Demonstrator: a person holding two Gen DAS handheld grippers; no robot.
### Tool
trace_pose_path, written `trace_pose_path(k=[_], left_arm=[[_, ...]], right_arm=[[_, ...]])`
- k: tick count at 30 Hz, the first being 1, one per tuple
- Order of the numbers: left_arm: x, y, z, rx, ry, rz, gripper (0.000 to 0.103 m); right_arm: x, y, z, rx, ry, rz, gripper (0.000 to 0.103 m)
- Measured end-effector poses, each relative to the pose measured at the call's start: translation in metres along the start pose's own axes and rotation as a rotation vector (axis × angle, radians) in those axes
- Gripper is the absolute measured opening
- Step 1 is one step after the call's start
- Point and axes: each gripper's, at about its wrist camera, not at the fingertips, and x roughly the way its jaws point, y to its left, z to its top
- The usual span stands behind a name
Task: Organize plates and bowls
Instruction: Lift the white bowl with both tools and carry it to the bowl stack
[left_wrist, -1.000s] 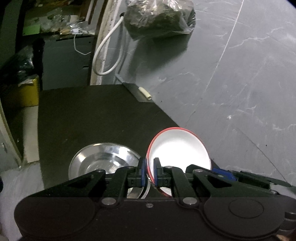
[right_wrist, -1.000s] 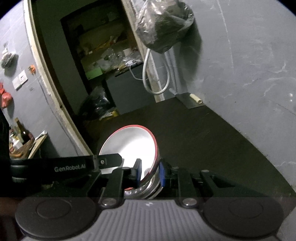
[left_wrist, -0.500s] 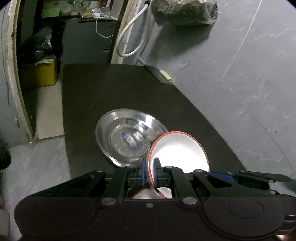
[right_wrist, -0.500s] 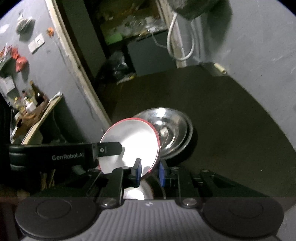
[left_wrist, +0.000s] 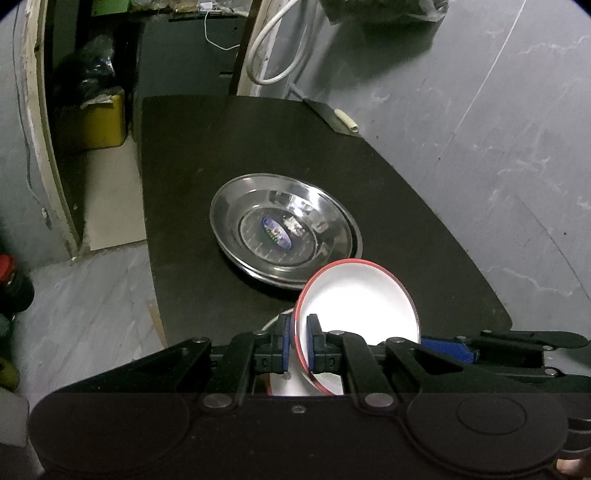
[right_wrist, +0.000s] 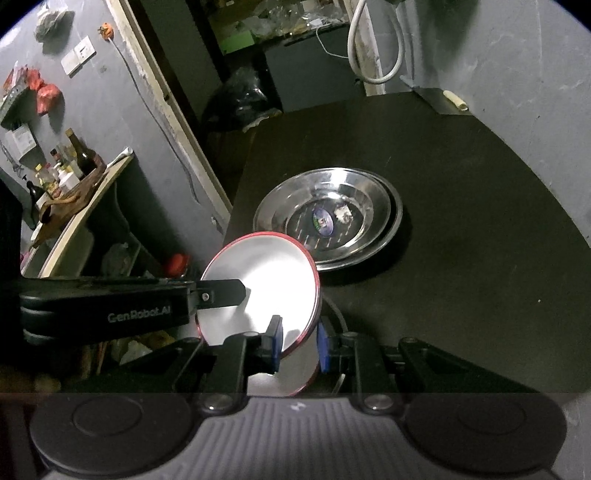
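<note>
Gripping the red-rimmed white plate (left_wrist: 360, 299) by its rim, left gripper (left_wrist: 296, 343) has both blue pads nearly together, edge of plate pinched between them. Plate is tilted, lifted off the black table (left_wrist: 207, 155), white face catching glare. Right gripper (right_wrist: 298, 345) sits on the opposite rim of the same plate (right_wrist: 258, 280): left pad touches the plate face, right pad shows a gap from the rim, so jaws are only part closed; firm hold or not, cannot tell. In the right wrist view the left gripper's arm marked GenRobot.AI reaches in from the left to the plate's far edge.

Another white dish (left_wrist: 286, 380) shows just under the held plate, near table edge, mostly hidden by the grippers.

Stack of steel plates (left_wrist: 282, 230) rests on the table just beyond the held plate, at least 2 rims visible, oval sticker on the top one's centre. In the right wrist view the stack (right_wrist: 328, 218) is partly overlapped by the held plate's rim.

Small pale roll (left_wrist: 345, 120) lies at the table's far corner by the grey wall.
</note>
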Motion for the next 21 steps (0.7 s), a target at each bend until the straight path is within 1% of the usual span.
trace_pose_path(k=[7, 14, 21], left_arm=[[0.001, -0.002, -0.006, -0.006, 0.021, 0.005, 0.009], [0.004, -0.005, -0.014, 0.001, 0.054, 0.031, 0.009], [0.005, -0.005, -0.014, 0.012, 0.072, 0.051, 0.009]], right_arm=[[0.002, -0.002, -0.005, 0.003, 0.033, 0.006, 0.022], [0.006, 0.000, -0.007, -0.004, 0.064, 0.004, 0.022], [0.011, 0.004, -0.009, -0.020, 0.092, -0.001, 0.022]])
